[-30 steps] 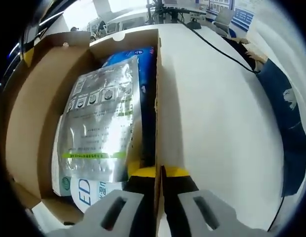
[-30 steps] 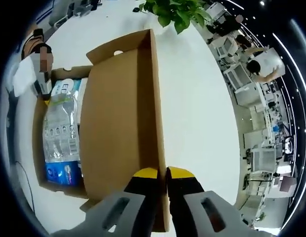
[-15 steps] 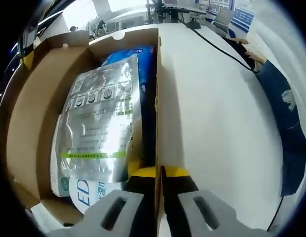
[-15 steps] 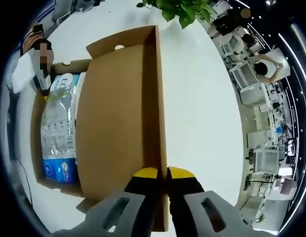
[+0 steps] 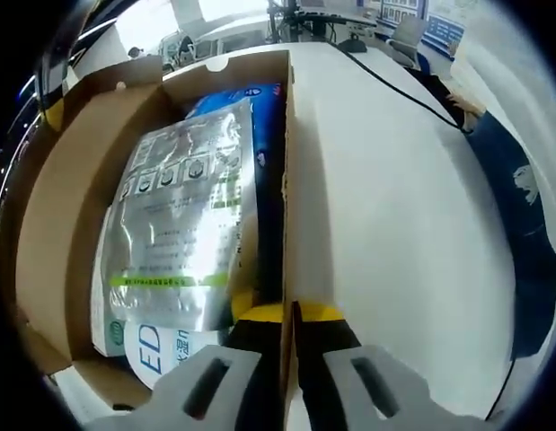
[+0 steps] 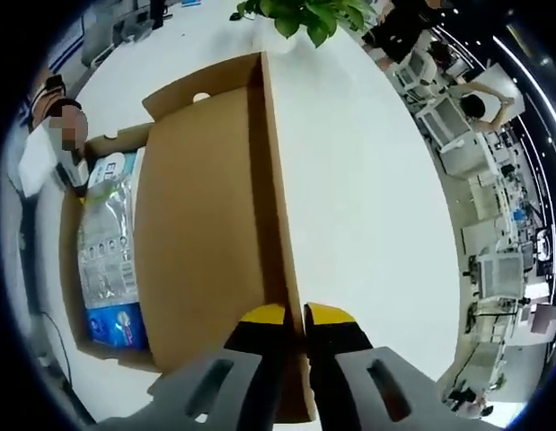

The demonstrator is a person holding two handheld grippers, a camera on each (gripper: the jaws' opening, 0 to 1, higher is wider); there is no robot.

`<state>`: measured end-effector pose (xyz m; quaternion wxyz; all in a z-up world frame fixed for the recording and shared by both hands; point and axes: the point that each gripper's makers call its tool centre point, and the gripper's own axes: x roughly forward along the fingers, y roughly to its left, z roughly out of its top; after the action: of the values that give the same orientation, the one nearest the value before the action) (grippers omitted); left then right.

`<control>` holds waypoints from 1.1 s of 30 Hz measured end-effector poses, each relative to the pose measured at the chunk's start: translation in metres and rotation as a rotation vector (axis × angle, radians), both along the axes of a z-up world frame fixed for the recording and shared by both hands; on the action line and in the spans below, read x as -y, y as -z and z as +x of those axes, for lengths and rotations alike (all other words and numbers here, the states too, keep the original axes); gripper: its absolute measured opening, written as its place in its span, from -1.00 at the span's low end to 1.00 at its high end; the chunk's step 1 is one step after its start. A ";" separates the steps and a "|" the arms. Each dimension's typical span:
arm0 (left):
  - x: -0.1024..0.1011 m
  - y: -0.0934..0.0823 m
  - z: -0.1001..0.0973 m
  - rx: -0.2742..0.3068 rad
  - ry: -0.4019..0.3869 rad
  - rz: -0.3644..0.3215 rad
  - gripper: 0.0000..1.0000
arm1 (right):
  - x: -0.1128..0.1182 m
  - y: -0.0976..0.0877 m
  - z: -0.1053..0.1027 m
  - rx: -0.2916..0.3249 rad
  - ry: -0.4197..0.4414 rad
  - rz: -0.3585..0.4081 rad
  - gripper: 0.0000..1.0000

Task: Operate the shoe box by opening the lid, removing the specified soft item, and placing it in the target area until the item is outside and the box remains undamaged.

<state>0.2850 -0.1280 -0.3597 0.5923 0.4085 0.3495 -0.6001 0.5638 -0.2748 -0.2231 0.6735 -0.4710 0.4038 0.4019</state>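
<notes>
An open cardboard shoe box point(image 5: 284, 153) lies on a white table. Inside it a silver pouch point(image 5: 183, 224) rests on a blue and white soft pack point(image 5: 161, 350). My left gripper point(image 5: 289, 314) is shut on the box's side wall, its yellow-tipped jaws straddling the edge. In the right gripper view the raised lid point(image 6: 206, 233) stands brown and wide, and my right gripper point(image 6: 295, 316) is shut on the lid's front edge. Past the lid the silver pouch point(image 6: 102, 247) and blue pack point(image 6: 116, 323) lie in the box.
A black cable point(image 5: 394, 85) runs across the white table point(image 5: 394, 224), and a dark blue cloth point(image 5: 520, 224) lies at its right. A green plant point(image 6: 304, 13) stands past the lid. A person point(image 6: 57, 135) is beyond the box. Office desks stand further off.
The right gripper has swung the lid a little further back; the right gripper view has shifted with it. The left gripper still holds the box wall in place.
</notes>
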 end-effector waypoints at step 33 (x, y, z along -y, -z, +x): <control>-0.002 0.005 0.000 -0.005 0.009 0.009 -0.97 | -0.008 0.016 -0.011 -0.054 0.011 0.008 -0.86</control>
<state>0.2847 -0.1260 -0.3652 0.5870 0.4110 0.3519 -0.6022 0.5530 -0.2668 -0.2396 0.6664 -0.4549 0.4230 0.4123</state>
